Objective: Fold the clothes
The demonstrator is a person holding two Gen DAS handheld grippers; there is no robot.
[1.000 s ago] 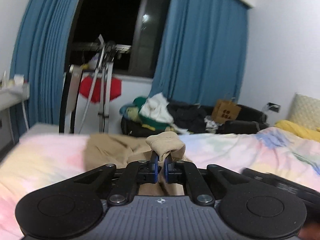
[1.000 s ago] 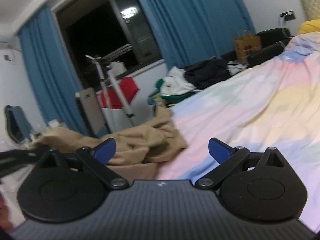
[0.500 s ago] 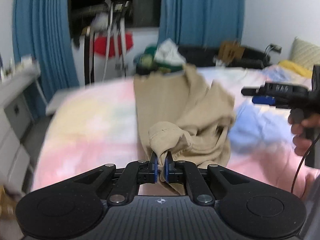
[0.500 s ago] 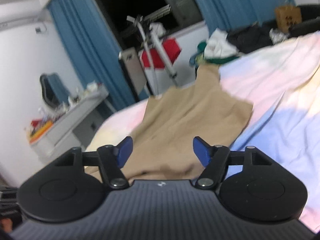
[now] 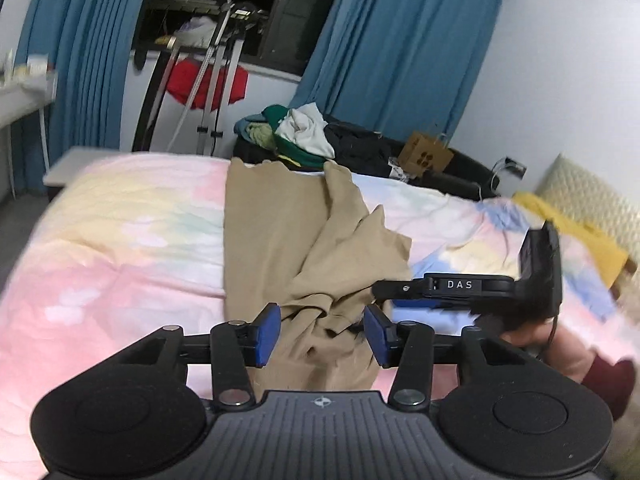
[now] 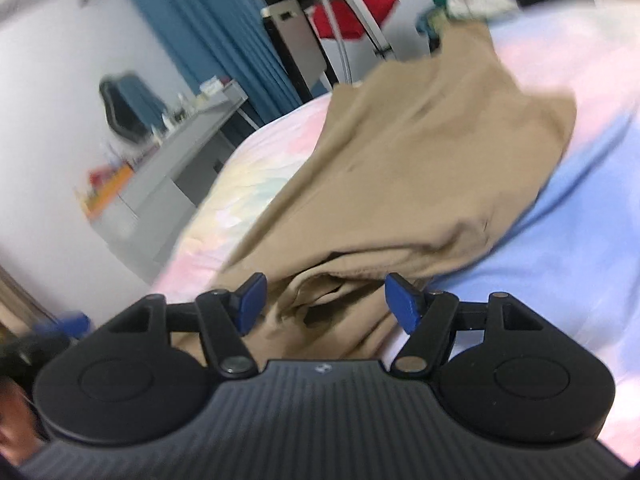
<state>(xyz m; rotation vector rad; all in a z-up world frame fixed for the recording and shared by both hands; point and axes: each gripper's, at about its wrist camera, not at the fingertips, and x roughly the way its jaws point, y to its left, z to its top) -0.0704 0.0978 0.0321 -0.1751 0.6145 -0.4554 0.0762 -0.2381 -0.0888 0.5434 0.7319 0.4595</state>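
Note:
A tan garment (image 5: pixel 288 236) lies stretched along the pastel bedspread (image 5: pixel 120 240), rumpled at its near end; it also shows in the right wrist view (image 6: pixel 400 176). My left gripper (image 5: pixel 322 334) is open, its blue pads either side of the garment's bunched near edge, holding nothing. My right gripper (image 6: pixel 326 300) is open, low over the garment's near folds. In the left wrist view the right gripper (image 5: pixel 452 286) shows from the side, at the garment's right edge.
A pile of clothes (image 5: pixel 304 136) and a brown paper bag (image 5: pixel 428 156) sit beyond the bed's far end. A drying rack with a red item (image 5: pixel 204 80) stands by the window. A grey desk (image 6: pixel 168 160) is at the left. A yellow cloth (image 5: pixel 576 236) lies at the right.
My left gripper has opened and let go of the garment's bunched edge, which now lies on the bed. My right gripper has come down closer to the garment's near folds.

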